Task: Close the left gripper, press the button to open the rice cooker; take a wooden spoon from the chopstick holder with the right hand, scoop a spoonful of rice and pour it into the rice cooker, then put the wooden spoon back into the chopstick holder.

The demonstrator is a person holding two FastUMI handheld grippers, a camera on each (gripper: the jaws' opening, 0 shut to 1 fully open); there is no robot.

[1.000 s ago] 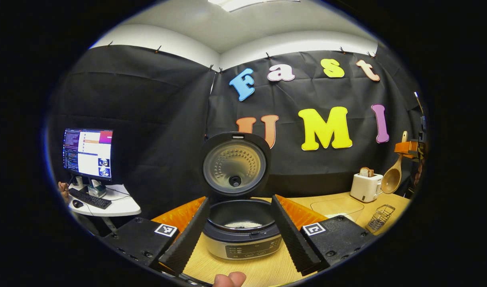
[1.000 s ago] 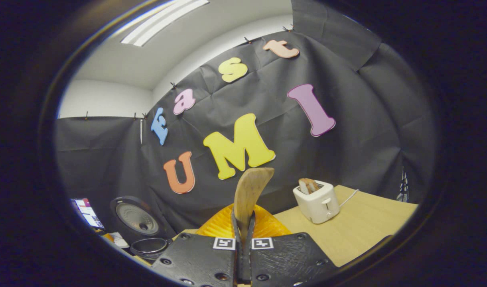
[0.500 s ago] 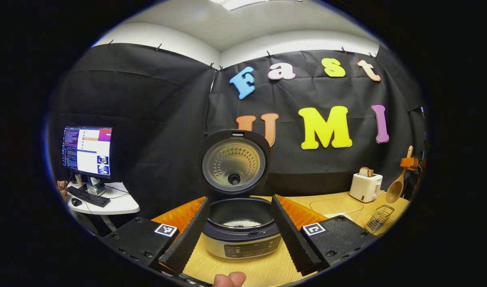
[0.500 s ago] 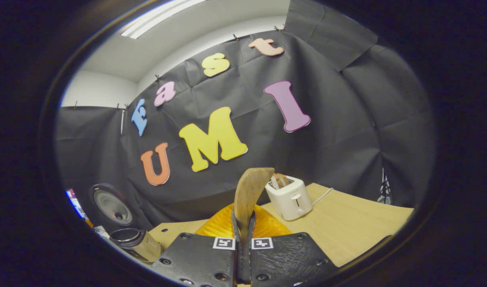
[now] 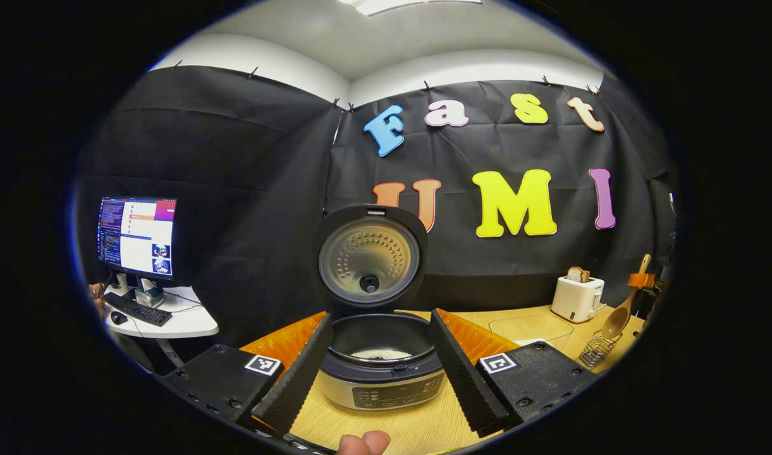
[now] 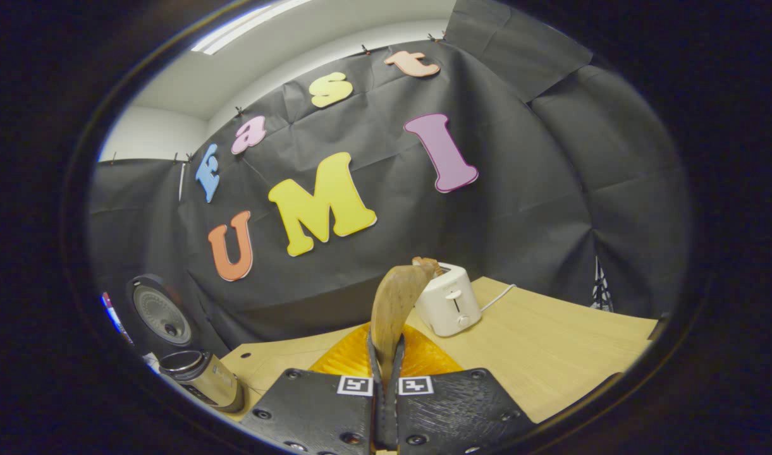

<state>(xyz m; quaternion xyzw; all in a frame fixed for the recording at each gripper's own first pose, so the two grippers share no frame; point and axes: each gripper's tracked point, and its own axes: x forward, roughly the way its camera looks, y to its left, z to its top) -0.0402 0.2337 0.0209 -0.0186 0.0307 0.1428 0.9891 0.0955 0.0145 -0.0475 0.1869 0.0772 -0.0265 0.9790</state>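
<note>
The rice cooker (image 5: 386,379) stands with its lid (image 5: 368,256) up and white rice (image 5: 380,354) in the pot. My left gripper (image 5: 380,316) is open, one finger on each side of the cooker and apart from it. At the far right, my right gripper (image 5: 643,280) holds the wooden spoon (image 5: 615,319) bowl-down, just above the wire chopstick holder (image 5: 595,352). In the right gripper view, my right gripper (image 6: 386,360) is shut on the spoon's handle (image 6: 393,306), and the cooker (image 6: 202,379) sits low at the left.
A white toaster (image 5: 577,298) (image 6: 447,302) with a slice in it stands at the back right of the wooden table (image 6: 550,354). A monitor (image 5: 136,237) and a keyboard (image 5: 136,308) sit on a small white desk at the left. A thumb (image 5: 363,442) shows at the bottom edge.
My right gripper has come down and to the right with the spoon, so the spoon's bowl now hangs over the wire holder. The left gripper has hardly moved.
</note>
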